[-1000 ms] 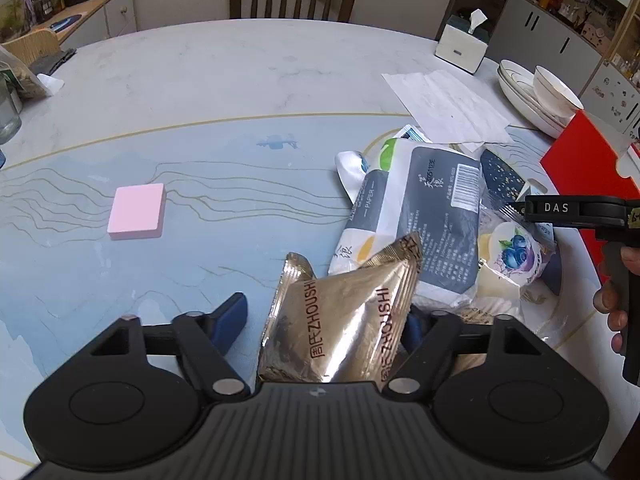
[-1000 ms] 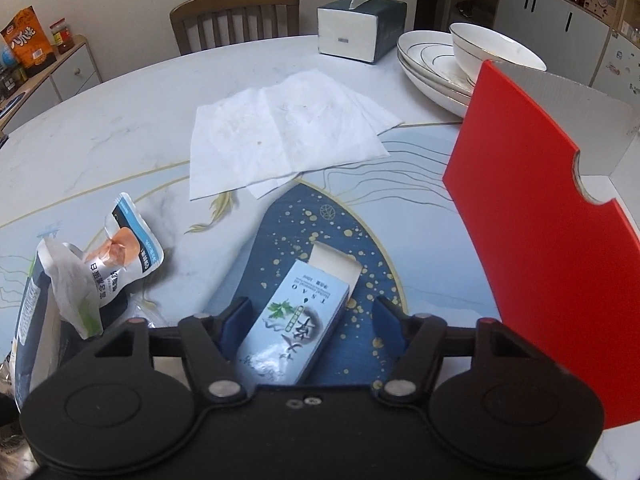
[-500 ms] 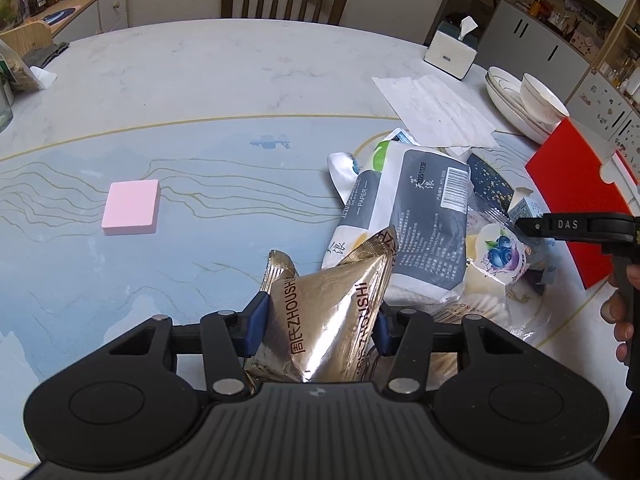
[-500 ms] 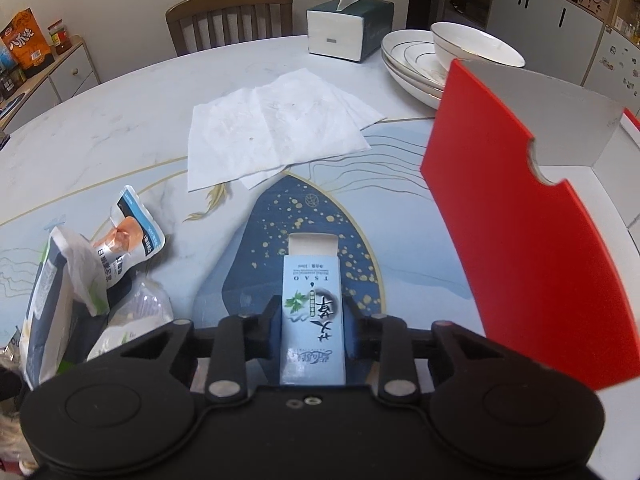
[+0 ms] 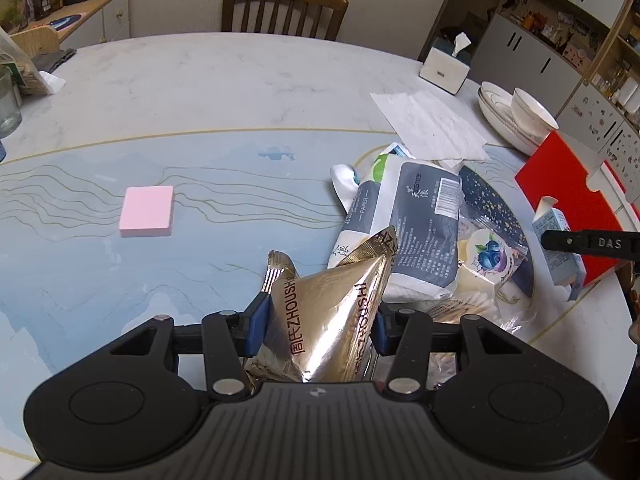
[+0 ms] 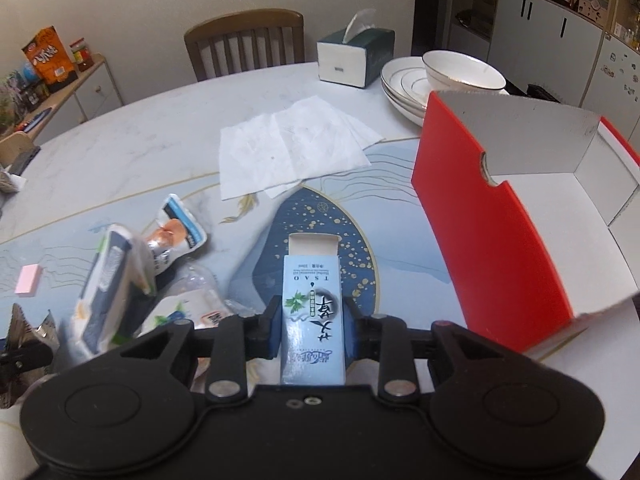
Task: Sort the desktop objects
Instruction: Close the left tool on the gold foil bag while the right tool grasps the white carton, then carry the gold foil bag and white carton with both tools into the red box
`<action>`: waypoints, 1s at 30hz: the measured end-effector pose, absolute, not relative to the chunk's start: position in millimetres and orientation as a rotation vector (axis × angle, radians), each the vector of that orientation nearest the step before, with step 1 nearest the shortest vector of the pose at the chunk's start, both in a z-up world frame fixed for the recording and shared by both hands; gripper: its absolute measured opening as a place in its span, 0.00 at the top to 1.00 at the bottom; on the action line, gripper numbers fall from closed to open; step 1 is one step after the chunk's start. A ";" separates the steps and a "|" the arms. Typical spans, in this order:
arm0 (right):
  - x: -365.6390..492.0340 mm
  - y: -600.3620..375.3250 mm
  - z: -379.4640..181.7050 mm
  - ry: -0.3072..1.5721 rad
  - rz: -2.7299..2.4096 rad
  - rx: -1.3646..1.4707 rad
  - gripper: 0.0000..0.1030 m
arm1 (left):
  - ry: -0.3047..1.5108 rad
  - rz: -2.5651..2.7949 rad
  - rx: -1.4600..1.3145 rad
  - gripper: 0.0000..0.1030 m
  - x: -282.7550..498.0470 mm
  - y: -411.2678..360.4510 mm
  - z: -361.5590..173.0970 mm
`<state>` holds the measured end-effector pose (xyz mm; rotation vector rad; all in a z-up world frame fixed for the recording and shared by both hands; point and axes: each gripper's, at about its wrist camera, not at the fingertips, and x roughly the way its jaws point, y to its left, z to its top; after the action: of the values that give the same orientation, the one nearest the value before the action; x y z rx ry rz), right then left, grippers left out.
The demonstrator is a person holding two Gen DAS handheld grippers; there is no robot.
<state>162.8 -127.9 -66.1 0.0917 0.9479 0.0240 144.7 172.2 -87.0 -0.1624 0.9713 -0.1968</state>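
Note:
My left gripper [image 5: 320,322] is shut on a gold foil snack bag [image 5: 332,316] marked ZHOUSHI and holds it above the table. My right gripper [image 6: 312,330] is shut on a small light-blue carton [image 6: 312,312] with its top flap open; the carton also shows in the left wrist view [image 5: 558,248]. It is lifted just left of the open red-and-white box [image 6: 492,240]. A pile lies between the grippers: a grey-white paper pack [image 5: 408,228], a blueberry pouch [image 5: 490,258] and a small white pouch [image 6: 174,240]. A pink pad [image 5: 147,211] lies alone at the left.
White paper napkins [image 6: 288,148] lie behind the pile. A tissue box [image 6: 354,56] and stacked bowls and plates [image 6: 444,78] stand at the back right. A wooden chair [image 5: 282,10] stands behind the table. A glass [image 5: 8,104] and bags sit at the far left.
Both grippers have closed, the left on the gold bag and the right on the blue carton, and both have lifted. The right gripper has moved toward the red box.

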 end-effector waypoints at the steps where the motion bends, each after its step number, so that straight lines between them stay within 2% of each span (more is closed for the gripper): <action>1: 160.4 -128.3 -63.6 0.944 0.029 0.093 0.72 | 0.967 -0.193 -0.166 0.53 142.8 173.5 -85.4; 16: 131.8 -141.0 -29.7 0.909 0.137 0.104 0.72 | 0.876 -0.165 -0.179 0.53 123.4 162.4 -43.4; 30: 138.3 -211.2 7.7 0.849 0.229 0.077 0.72 | 0.836 -0.194 -0.159 0.53 129.3 74.6 -7.8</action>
<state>138.3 -211.2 7.7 0.0774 0.8486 0.2291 129.3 74.6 -7.8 -0.1594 0.8361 -0.1944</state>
